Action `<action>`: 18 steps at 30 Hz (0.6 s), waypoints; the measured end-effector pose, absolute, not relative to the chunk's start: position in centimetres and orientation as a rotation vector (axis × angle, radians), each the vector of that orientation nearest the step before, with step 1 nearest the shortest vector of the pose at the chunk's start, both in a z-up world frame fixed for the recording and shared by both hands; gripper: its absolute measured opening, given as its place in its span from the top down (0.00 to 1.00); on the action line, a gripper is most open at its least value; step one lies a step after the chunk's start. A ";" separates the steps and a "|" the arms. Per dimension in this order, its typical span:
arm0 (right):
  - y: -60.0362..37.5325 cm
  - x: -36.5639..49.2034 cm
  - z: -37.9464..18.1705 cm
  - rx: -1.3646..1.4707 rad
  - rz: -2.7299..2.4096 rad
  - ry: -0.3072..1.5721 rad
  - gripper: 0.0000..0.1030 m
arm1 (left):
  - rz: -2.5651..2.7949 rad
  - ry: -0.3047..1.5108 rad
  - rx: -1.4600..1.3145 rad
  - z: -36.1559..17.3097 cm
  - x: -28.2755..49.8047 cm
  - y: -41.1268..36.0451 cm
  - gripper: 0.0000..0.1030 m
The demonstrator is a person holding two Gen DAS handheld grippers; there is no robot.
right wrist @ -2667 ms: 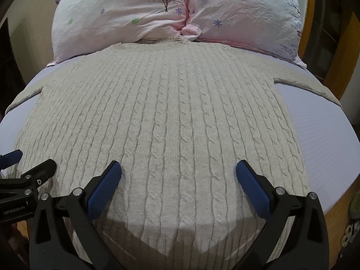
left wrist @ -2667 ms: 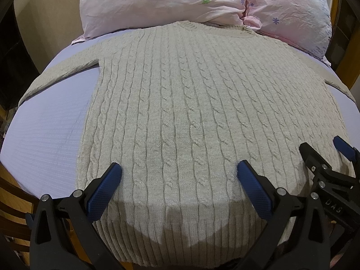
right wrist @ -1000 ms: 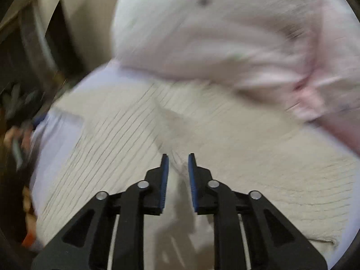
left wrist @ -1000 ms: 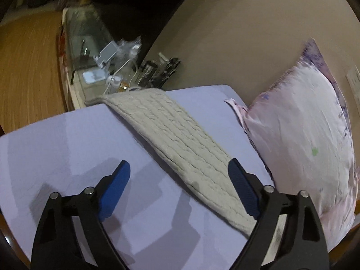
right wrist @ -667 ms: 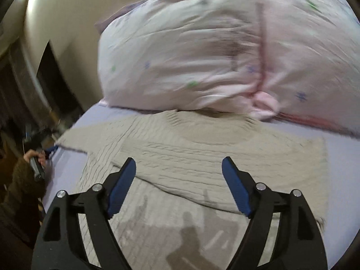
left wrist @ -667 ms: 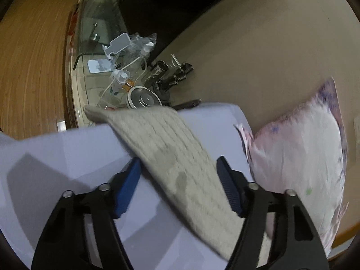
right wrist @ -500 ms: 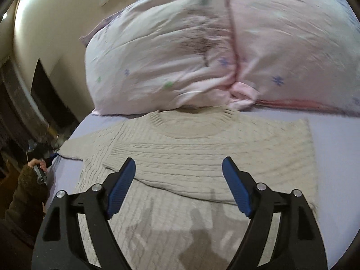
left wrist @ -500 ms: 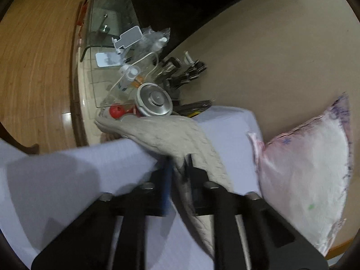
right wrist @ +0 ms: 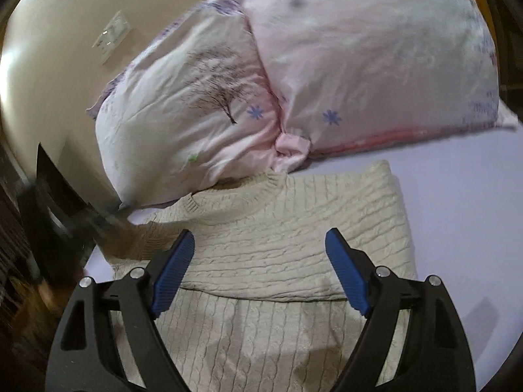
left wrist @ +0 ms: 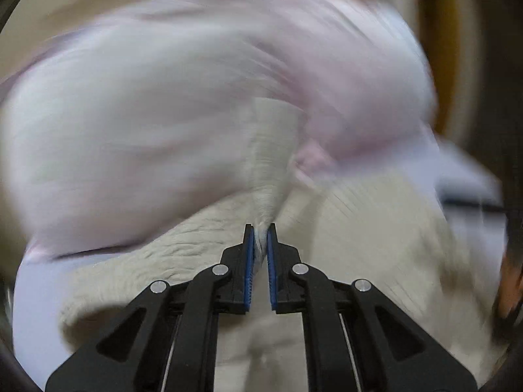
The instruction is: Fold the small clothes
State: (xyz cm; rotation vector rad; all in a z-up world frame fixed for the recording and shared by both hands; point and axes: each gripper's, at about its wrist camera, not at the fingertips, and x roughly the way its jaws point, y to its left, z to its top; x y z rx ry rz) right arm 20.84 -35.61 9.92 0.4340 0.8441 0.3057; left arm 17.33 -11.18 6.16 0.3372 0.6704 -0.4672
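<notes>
A cream cable-knit sweater (right wrist: 261, 310) lies on a lilac bed sheet (right wrist: 457, 215), collar toward the pillows. Its right sleeve (right wrist: 294, 245) is folded flat across the chest. My right gripper (right wrist: 261, 261) is open and empty, hovering above that folded sleeve. In the blurred left wrist view, my left gripper (left wrist: 260, 238) is shut on the sweater's left sleeve (left wrist: 271, 163), which rises lifted from the jaws over the sweater body (left wrist: 376, 245). The sleeve's far end is lost in blur.
Two pink flowered pillows (right wrist: 294, 65) lie against the beige wall at the head of the bed. Dark furniture (right wrist: 49, 212) stands off the bed's left side. A wooden bed frame (right wrist: 483, 0) edges the right.
My left gripper shut on the left sleeve at the bed's edge and has swung it inward over the sweater. My right gripper let go of the right sleeve, opened and backed off slightly.
</notes>
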 end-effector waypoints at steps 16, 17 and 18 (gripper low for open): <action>-33.6 24.9 3.9 0.401 0.290 1.073 0.94 | -0.217 0.818 -0.029 6.0 9.5 7.9 0.33; -33.4 24.8 4.2 0.395 0.287 1.053 0.94 | -0.206 0.838 -0.080 5.6 8.7 9.3 0.33; -33.6 24.7 4.7 0.396 0.263 1.023 0.94 | -0.212 0.851 -0.125 5.1 8.1 10.2 0.33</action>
